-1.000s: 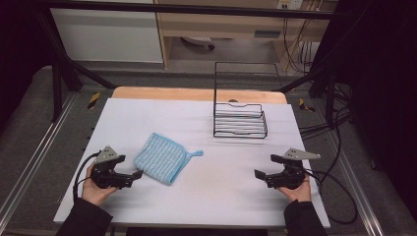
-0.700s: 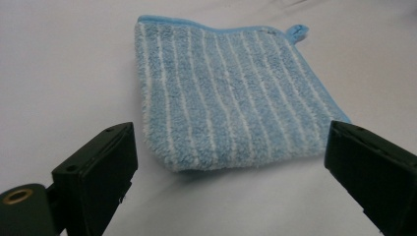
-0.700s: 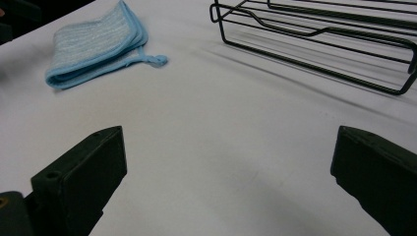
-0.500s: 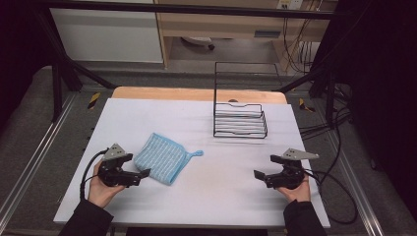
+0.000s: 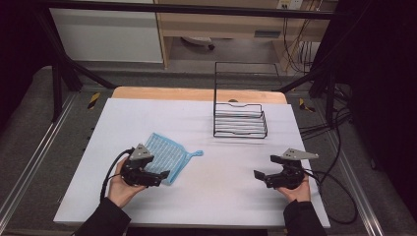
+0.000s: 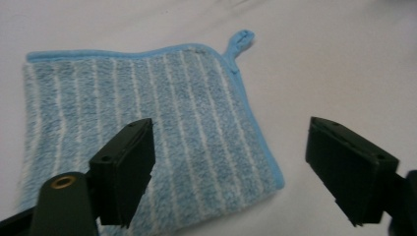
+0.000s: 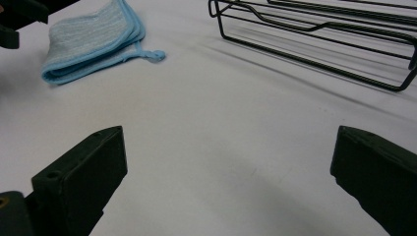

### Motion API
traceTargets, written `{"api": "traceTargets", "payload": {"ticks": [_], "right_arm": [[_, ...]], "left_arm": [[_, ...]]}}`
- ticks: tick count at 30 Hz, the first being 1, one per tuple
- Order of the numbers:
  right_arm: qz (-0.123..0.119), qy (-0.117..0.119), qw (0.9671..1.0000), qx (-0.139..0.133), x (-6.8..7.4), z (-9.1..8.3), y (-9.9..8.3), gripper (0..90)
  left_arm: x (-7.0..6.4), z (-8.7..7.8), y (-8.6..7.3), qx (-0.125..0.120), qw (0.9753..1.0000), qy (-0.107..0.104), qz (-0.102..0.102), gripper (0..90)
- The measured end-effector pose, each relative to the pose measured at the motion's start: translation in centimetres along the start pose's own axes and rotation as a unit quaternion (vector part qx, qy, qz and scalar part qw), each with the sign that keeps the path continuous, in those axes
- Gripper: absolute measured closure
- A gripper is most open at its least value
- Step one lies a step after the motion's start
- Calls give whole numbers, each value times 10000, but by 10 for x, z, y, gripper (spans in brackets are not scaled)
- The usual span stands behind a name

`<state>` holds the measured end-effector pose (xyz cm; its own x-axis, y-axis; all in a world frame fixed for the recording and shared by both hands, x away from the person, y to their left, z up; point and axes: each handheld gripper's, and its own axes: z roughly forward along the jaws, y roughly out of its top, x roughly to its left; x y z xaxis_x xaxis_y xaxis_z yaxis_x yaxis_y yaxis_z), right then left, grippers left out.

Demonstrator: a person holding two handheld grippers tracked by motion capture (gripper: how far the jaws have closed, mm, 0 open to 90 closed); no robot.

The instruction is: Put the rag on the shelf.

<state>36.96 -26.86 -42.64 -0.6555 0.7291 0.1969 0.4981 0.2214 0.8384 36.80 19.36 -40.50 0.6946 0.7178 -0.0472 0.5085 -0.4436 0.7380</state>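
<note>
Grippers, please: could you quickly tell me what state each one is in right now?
Left gripper: open, over the blue cloth, holding nothing.
Right gripper: open, holding nothing.

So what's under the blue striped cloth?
The folded cloth lies flat on the white table cover, with stacked layers visible at its edge. Anything between the layers is hidden. The open left gripper hovers at its corner.

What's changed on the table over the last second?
The left claw has moved right and forward to the near corner of the blue striped cloth; its jaws are open, one over the cloth, nothing gripped. The cloth, the wire rack and the open right claw stayed where they were.
</note>
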Motion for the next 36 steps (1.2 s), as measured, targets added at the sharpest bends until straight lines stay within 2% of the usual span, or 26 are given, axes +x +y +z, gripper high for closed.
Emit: {"api": "traceTargets", "payload": {"ticks": [3, 4, 6, 12, 13, 14, 18, 20, 25, 30, 32, 36], "right_arm": [[5, -3, 10000, 9, 0, 0, 0, 12], [-11, -3, 10000, 12, 0, 0, 0, 13], [-5, -2, 10000, 17, 0, 0, 0, 13], [-26, -8, 10000, 35, 0, 1, 0, 13], [-26, -8, 10000, 35, 0, 1, 0, 13], [-25, -10, 10000, 37, 0, 1, 0, 14], [-28, -4, 10000, 60, 0, 2, -1, 14], [-26, -3, 10000, 72, 0, 2, -1, 14], [-52, 4, 10000, 80, 0, 4, -1, 15], [-43, 9, 9999, 107, 1, 4, -1, 15], [-51, 14, 9999, 107, 1, 5, -1, 15], [-29, 17, 9999, 109, 1, 5, -1, 16]], "left_arm": [[-7, 10, 2, 113, 9999, 33, 71, 254], [-9, 12, 2, 134, 9999, 37, 73, 305], [-11, 18, 1, 174, 9998, 7, 40, 325], [-14, 29, -6, 352, 9993, -62, -62, 465], [-14, 30, -7, 367, 9993, -39, -50, 465], [-14, 31, -8, 384, 9993, 0, -33, 506], [-13, 34, -10, 447, 9989, 50, -104, 551], [-13, 36, -12, 458, 9987, 26, -212, 562], [-13, 38, -12, 510, 9983, 69, -280, 593], [-14, 40, -11, 605, 9974, 254, -303, 699], [-13, 40, -11, 635, 9971, 262, -342, 713], [-11, 38, -11, 624, 9969, 181, -433, 799]]}}
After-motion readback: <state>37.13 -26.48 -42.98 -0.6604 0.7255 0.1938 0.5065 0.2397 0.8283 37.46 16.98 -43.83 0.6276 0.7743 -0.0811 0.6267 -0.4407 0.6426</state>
